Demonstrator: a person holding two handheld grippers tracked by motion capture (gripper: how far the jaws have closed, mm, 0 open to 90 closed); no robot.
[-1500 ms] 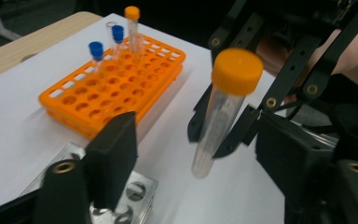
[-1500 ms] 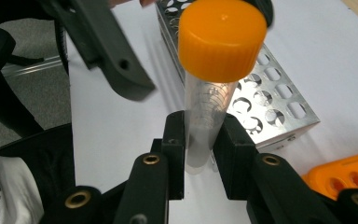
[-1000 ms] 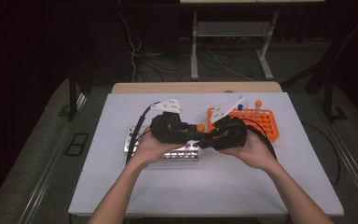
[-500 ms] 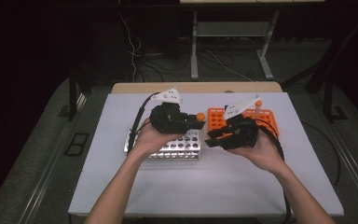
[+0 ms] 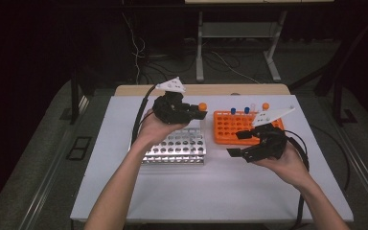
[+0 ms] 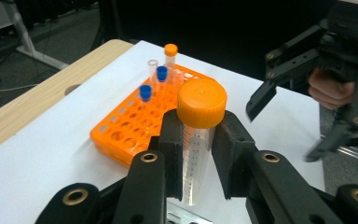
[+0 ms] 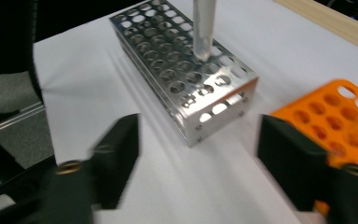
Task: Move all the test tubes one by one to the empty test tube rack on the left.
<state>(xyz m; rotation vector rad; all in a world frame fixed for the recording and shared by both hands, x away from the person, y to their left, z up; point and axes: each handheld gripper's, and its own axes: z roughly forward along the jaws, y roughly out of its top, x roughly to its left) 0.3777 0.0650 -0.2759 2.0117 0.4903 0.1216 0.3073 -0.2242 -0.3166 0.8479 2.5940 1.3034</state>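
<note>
Orange-capped tube in left tool

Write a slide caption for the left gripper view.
Left tool grips an orange-capped clear tube upright, orange rack behind it.

no readable text; the tube's scale marks are illegible.
</note>
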